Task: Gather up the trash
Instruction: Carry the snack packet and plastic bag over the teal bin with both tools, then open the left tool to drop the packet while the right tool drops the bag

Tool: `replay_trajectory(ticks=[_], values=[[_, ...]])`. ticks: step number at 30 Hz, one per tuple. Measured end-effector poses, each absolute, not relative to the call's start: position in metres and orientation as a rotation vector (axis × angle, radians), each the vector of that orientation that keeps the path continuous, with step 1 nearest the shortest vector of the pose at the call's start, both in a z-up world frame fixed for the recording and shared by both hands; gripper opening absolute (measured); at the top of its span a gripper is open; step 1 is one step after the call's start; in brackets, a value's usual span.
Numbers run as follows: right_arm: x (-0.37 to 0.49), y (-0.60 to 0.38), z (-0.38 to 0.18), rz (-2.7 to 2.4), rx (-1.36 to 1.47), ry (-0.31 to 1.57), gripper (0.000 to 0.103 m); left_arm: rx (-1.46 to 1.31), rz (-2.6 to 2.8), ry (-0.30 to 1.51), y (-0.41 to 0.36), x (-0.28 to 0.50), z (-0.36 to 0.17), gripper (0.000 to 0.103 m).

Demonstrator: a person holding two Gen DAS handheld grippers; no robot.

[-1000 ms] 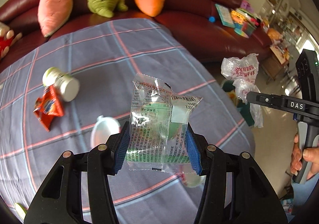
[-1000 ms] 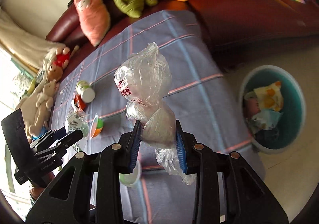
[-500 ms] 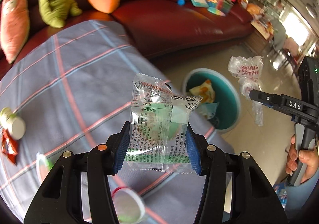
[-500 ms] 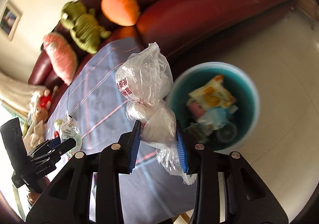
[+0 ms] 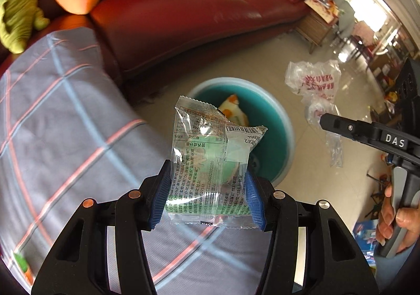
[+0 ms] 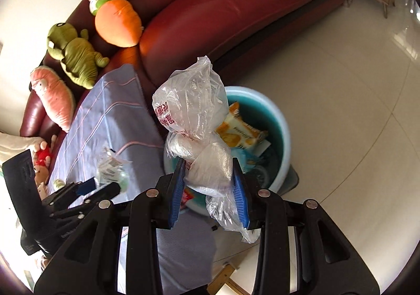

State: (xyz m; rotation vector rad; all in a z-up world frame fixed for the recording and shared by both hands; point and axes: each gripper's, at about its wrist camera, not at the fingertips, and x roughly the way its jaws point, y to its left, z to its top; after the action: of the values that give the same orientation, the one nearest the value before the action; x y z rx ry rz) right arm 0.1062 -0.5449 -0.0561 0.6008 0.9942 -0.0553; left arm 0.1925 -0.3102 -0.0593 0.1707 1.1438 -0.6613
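Note:
My left gripper (image 5: 207, 190) is shut on a clear and green snack wrapper (image 5: 210, 163), held in the air over the table edge, just short of the teal trash bin (image 5: 283, 121). My right gripper (image 6: 208, 190) is shut on a crumpled clear plastic bag (image 6: 194, 116) with red print, held above the near rim of the same bin (image 6: 283, 137). The bin stands on the floor and holds several wrappers. The bag (image 5: 315, 84) and right gripper also show at the right of the left wrist view; the left gripper (image 6: 92, 187) shows at the lower left of the right wrist view.
A table with a grey plaid cloth (image 5: 65, 124) lies left of the bin. A dark red sofa (image 5: 183, 11) with plush toys (image 6: 118, 21) runs behind. Pale tiled floor (image 6: 341, 84) spreads to the right. A small green and orange item (image 5: 22, 266) lies on the cloth.
Both grippers have swung right from over the table to the bin, each still holding its trash. The bin is now close under both.

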Motion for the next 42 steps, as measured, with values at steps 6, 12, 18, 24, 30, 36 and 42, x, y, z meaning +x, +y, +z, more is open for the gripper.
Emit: replay_trajectory(ticks=[6,12,18,24,30,36,42], values=[[0.107,-0.559,-0.053,-0.092,0.596,0.996,0.034,0.169,-0.707,1.172,-0.337,0.200,-0.075,0.054],[0.108,-0.567,-0.049,-0.114,0.597,0.991,0.034,0.174,-0.713,1.170,-0.353,0.204,-0.077,0.090],[0.113,-0.567,-0.052,-0.111,0.594,1.002,0.034,0.198,-0.679,1.163,-0.352,0.201,-0.076,0.097],[0.119,-0.560,-0.053,-0.093,0.575,1.013,0.034,0.196,-0.639,1.158,-0.329,0.198,-0.071,0.097],[0.125,-0.552,-0.052,-0.075,0.562,1.020,0.034,0.156,-0.600,1.151,-0.305,0.196,-0.063,0.097],[0.135,-0.539,-0.055,-0.059,0.542,1.039,0.035,0.139,-0.579,1.150,-0.290,0.194,-0.060,0.097],[0.142,-0.526,-0.062,-0.050,0.511,1.060,0.070,0.140,-0.559,1.150,-0.277,0.192,-0.060,0.097]])
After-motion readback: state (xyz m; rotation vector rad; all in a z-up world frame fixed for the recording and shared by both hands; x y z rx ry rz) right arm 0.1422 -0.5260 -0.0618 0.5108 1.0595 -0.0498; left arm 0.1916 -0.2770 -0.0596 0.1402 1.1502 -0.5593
